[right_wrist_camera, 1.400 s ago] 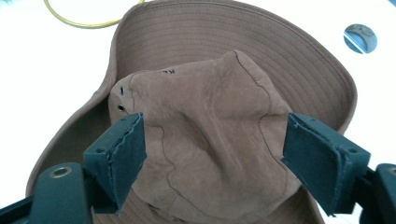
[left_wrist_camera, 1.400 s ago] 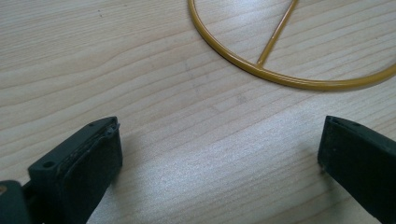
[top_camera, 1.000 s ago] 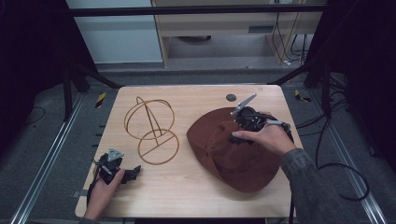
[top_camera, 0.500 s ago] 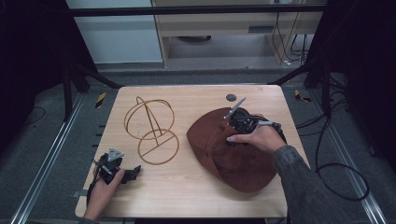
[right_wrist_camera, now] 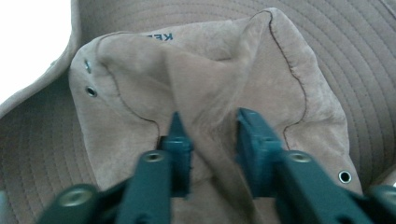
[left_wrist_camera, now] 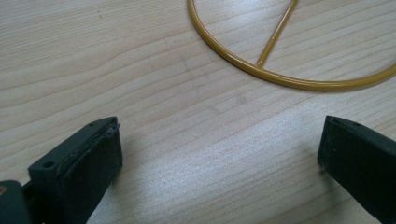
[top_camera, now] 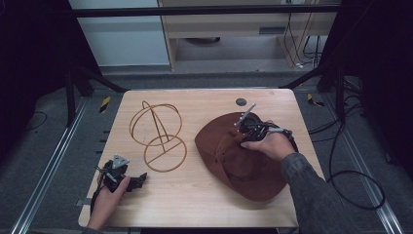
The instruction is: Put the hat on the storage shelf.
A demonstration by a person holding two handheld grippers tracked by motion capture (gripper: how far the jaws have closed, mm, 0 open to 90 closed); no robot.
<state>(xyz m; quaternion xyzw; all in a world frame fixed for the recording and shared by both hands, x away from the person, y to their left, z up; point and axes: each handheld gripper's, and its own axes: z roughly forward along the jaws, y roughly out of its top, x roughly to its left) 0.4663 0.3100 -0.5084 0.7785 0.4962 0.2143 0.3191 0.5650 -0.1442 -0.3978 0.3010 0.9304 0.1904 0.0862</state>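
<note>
**Right gripper pinched the hat crown; the hold looked shallow**

Since the earlier high view, the right hand had sunk onto the hat and its jaws had just been closing, gathering a fold of crown between them; the left hand had kept its place.

At the table's near left corner, the left gripper (top_camera: 139,178) rested with its jaws wide and nothing between them, the wire hat stand (top_camera: 158,136) just beyond it. To the right lay the brown suede hat (top_camera: 243,161), brim flat on the wooden table (top_camera: 204,204). The right gripper (right_wrist_camera: 209,140) was clamped narrow on a raised ridge of the crown (soft, loose suede).

The likely trouble: the fold could slide out on lifting, since only a thin pleat was caught. The floppy brim might also drag and snag the stand's ring.
</note>
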